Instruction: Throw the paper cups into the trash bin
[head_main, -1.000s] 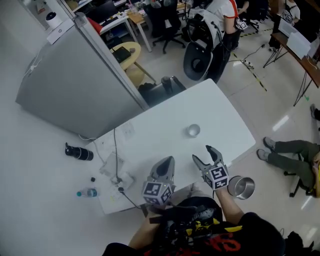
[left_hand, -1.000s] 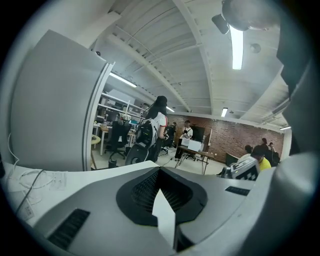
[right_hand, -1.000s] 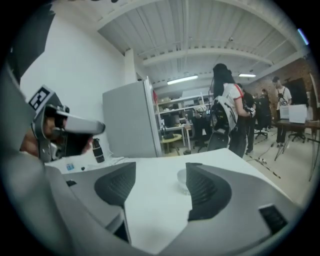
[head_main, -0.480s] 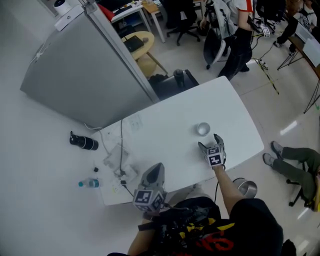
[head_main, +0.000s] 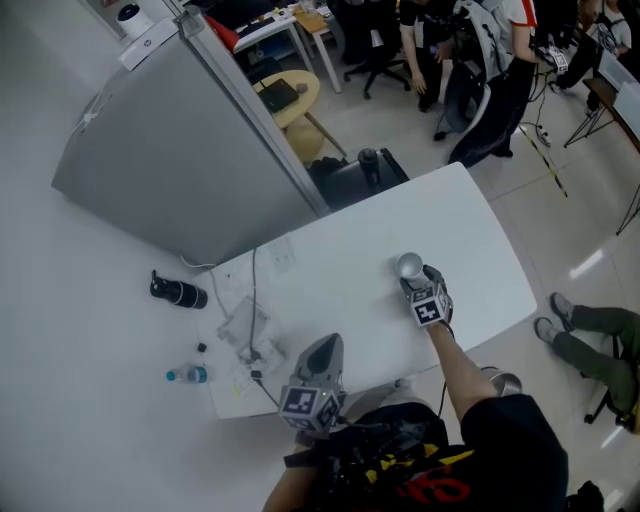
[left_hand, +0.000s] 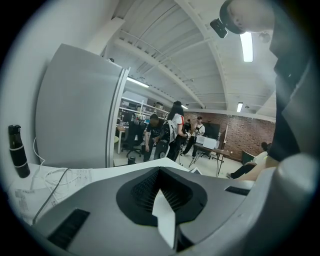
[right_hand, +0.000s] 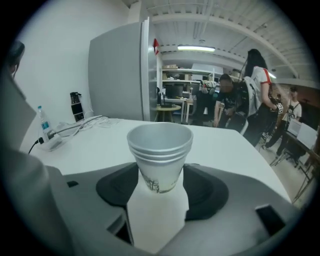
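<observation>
Over the white table (head_main: 330, 270), the left gripper (head_main: 329, 348) is held with jaws together at 7 o'clock of the right gripper (right_hand: 160, 172), whose jaws have just been closing and are pressed onto the upright stack of paper cups (right_hand: 160, 145) toward the table's 2 o'clock.

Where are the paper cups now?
In the head view the paper cups stand on the right part of the white table, between the jaws of the right gripper, which have just been closing on them.
</observation>
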